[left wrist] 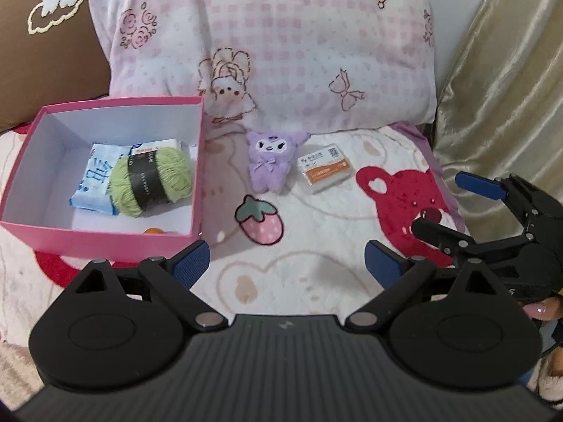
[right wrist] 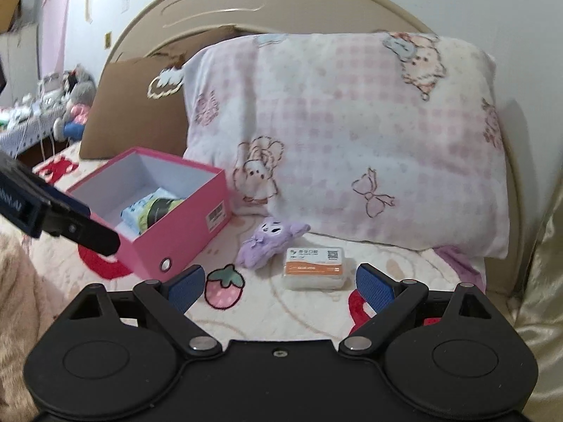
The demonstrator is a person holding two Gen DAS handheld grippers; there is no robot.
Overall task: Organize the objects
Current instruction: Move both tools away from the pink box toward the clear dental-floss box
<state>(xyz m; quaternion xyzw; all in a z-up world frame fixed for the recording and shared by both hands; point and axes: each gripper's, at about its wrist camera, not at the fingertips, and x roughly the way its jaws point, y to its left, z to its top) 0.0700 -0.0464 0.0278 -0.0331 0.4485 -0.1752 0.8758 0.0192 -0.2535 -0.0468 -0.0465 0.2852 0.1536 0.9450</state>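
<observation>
Where bedspread meets pillow, pink box, both grippers wide, empty

Soft, even indoor light, slightly dim, casts faint shadows under the pillow, while fisheye bending warps the edges and the corners go dark.

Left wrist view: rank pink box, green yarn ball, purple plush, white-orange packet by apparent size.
1. pink box
2. green yarn ball
3. purple plush, close to the yarn, so that order is unsure
4. white-orange packet
</observation>
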